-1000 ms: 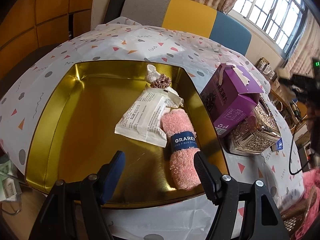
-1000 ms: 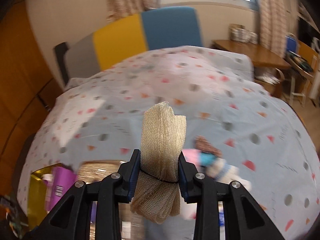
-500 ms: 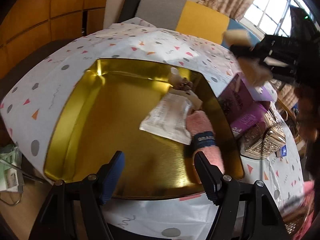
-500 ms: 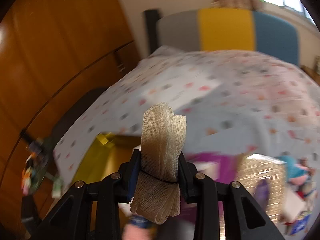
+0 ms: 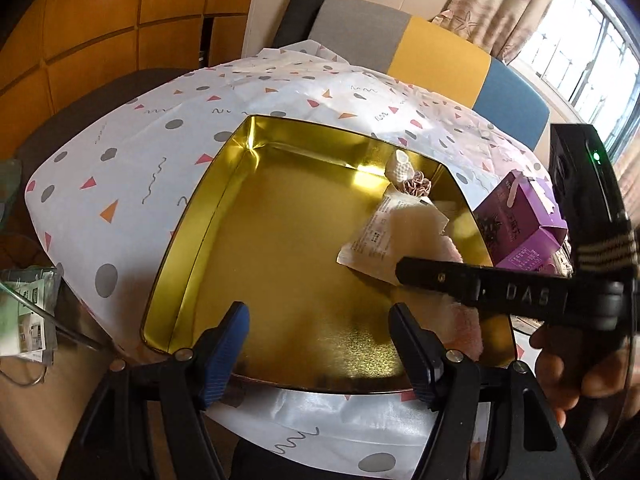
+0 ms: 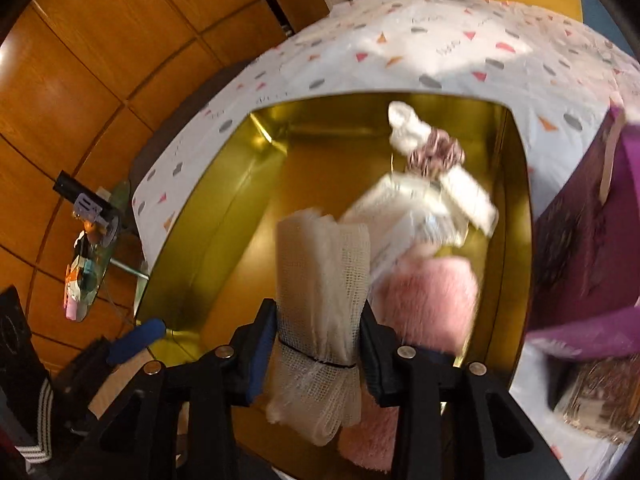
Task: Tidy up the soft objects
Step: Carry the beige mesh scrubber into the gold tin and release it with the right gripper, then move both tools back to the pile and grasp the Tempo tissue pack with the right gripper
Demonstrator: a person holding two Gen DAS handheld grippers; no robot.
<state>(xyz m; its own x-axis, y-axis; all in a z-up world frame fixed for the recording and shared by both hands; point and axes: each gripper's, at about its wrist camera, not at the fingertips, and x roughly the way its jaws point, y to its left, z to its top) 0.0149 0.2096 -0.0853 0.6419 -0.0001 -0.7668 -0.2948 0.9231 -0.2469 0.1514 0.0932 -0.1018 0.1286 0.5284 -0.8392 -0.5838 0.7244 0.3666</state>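
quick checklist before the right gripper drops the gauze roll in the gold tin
1. Gauze roll between the right gripper jaws, which are opening: ok.
2. Roll over the gold tin, not the tablecloth: ok.
3. Landing spot bare: not ok, the pink towel and white packet lie right below.
4. Bare tin floor to the left: ok.
5. Left gripper open, empty, at the near rim, clear of the drop: ok.
6. Height above the tin floor: cannot tell.

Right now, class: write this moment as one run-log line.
right gripper: jaws opening, gauze roll between them, over gold tray | left gripper: open, empty | pink towel: in tray
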